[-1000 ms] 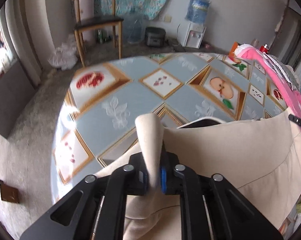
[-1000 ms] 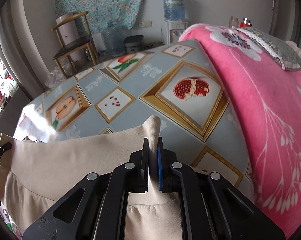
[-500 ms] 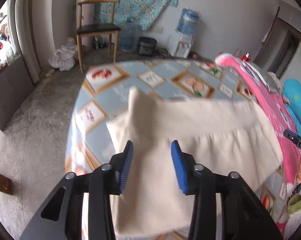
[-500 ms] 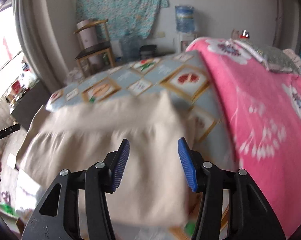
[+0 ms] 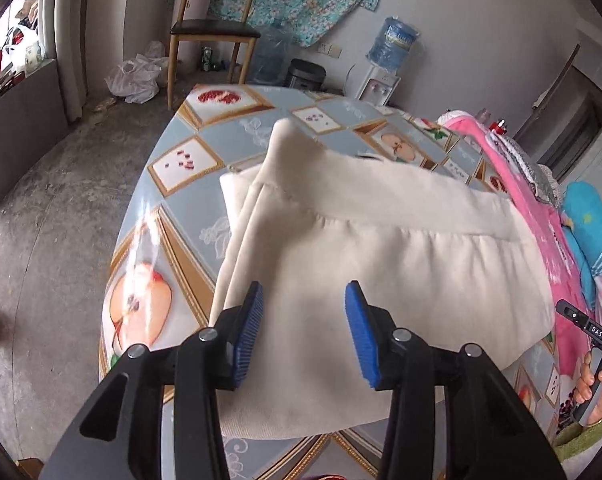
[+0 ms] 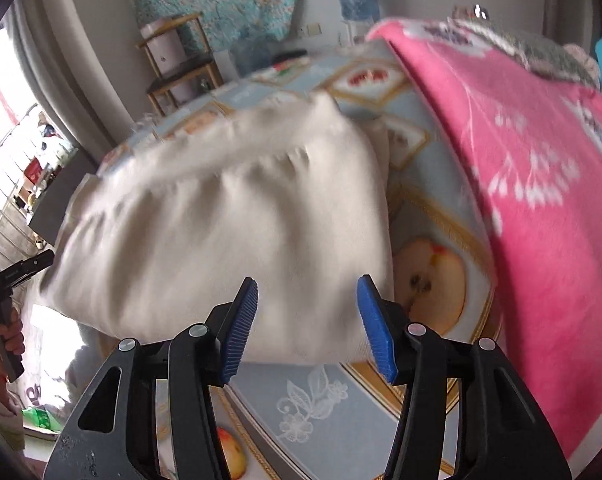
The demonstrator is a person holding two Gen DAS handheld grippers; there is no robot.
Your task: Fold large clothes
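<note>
A cream garment (image 5: pixel 365 248) lies folded over on the fruit-patterned tablecloth (image 5: pixel 181 200), its gathered band running across the far side. My left gripper (image 5: pixel 303 328) hovers open above its near left part, blue pads apart and nothing between them. In the right wrist view the same cream garment (image 6: pixel 237 224) looks blurred, and my right gripper (image 6: pixel 307 322) stands open over its near right corner, touching nothing. The other hand-held gripper (image 5: pixel 589 332) shows at the right edge of the left wrist view.
A pink flowered blanket (image 6: pixel 533 168) covers the table's right side, with blue cloth (image 5: pixel 589 220) beyond it. Across the room are a wooden chair (image 5: pixel 213 32), a water dispenser (image 5: pixel 385 60) and white bags (image 5: pixel 135 78) on the concrete floor. The table edge (image 5: pixel 117 272) drops off at left.
Both grippers let go of the cream cloth they were pinching and opened. They drew back toward me, and the garment's far edge dropped onto the table.
</note>
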